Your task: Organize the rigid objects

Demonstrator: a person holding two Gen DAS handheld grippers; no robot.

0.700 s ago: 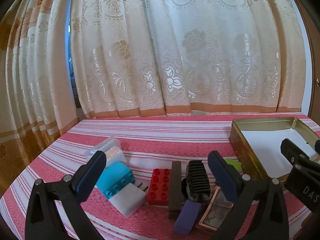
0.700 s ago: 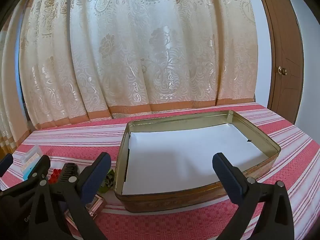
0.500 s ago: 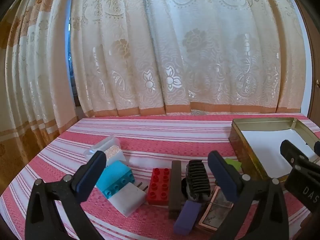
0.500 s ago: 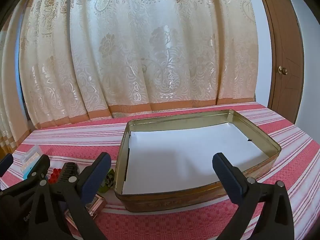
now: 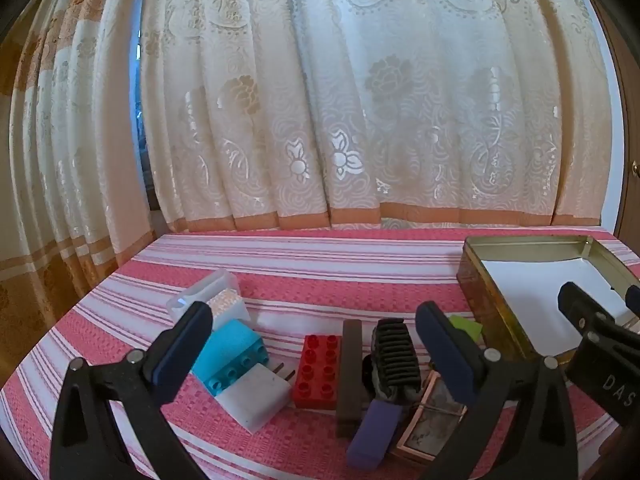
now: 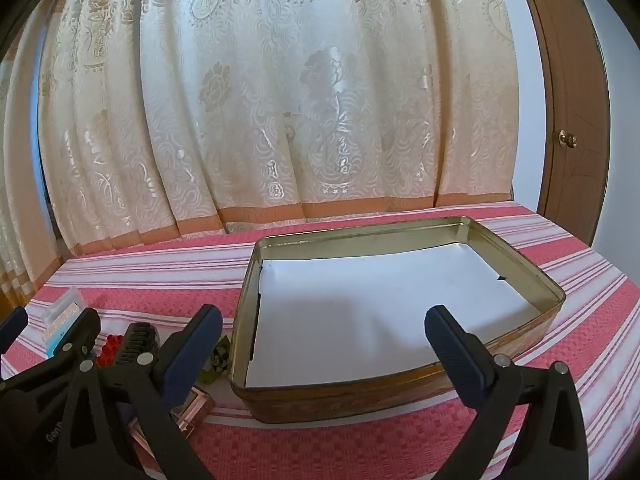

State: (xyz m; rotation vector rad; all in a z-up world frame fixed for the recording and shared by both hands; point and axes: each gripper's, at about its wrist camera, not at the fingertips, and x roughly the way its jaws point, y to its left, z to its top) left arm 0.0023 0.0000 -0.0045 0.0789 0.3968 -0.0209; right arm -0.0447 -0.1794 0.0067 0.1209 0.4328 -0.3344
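Both grippers, left [image 5: 312, 340] and right [image 6: 324, 338], are hanging with jaws wide and holding nothing. Between and below the left jaws, the objects are lying bunched on the near desk [image 5: 360, 276]: blue brick [image 5: 230, 350], white plug [image 5: 256, 398], red brick [image 5: 318, 372], comb [image 5: 394, 354]. The tin [image 6: 400, 398] is sitting empty to the right. The bricks are probably light, stiff and slick, so gripping their flat sides should suit.

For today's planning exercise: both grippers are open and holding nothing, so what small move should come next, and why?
Probably ease the left gripper forward and down over the red brick, fingers either side. It lies nearly centred between them, flat on the striped cloth, while the gold tin beside the pile holds only its white paper lining.
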